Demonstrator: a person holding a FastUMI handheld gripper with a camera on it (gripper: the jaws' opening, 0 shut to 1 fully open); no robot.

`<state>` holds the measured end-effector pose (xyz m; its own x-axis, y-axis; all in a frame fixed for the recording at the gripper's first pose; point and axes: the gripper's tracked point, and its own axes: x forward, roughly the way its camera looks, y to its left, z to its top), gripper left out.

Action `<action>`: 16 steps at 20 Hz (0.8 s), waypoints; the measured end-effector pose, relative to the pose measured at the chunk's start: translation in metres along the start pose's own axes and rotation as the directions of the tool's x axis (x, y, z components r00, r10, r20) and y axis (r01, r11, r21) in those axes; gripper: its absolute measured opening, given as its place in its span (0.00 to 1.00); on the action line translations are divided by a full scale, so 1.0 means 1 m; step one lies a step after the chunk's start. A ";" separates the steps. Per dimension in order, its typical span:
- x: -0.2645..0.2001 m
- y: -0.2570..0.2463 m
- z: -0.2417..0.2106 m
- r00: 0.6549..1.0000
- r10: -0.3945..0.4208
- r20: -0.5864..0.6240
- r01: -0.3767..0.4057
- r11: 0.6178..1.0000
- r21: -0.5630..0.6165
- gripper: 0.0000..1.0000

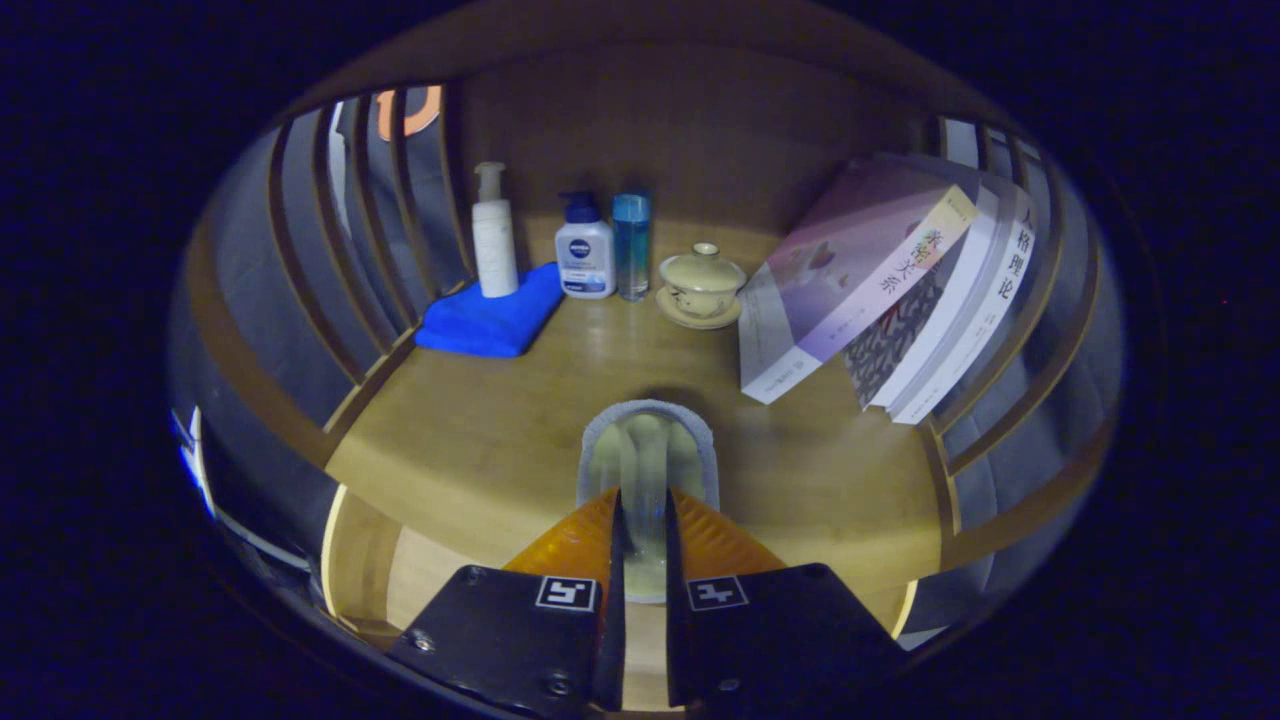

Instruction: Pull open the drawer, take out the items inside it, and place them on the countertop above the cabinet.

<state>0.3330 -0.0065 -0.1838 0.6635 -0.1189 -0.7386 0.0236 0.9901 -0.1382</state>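
Gripper view: tool (645, 515) level above the countertop (480, 430), fingers clamped on a clear cup (647, 455)

Countertop (480, 440): wood, smooth, with a soft sheen. Slatted side rails (330, 250) and back panel (700, 130): wood, matt. Folded blue cloth (490, 318): soft, napped fabric, matt. White pump bottle (494, 238) and the blue-capped bottle (585, 255): smooth plastic. Slim blue bottle (631, 245): translucent, glossy. Lidded teacup on its saucer (701, 285): glazed ceramic, glossy. Leaning books (860, 280): paper, covers smooth and slightly glossy. Clear glass cup (648, 470), pinched between both fingers of the gripper (645, 540): transparent, glossy, rim pale.
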 end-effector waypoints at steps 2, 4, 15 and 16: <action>0.004 0.002 0.005 1.000 -0.004 0.027 0.005 1.000 -0.011 0.22; 0.002 0.003 0.008 0.999 -0.004 0.050 0.005 1.000 -0.025 0.25; -0.076 0.050 -0.042 0.977 0.162 0.136 -0.142 0.979 -0.146 0.57; -0.087 0.056 -0.052 0.973 0.181 0.140 -0.158 0.974 -0.161 0.58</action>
<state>0.2378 0.0555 -0.1618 0.7552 0.0738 -0.6513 -0.2019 0.9715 -0.1240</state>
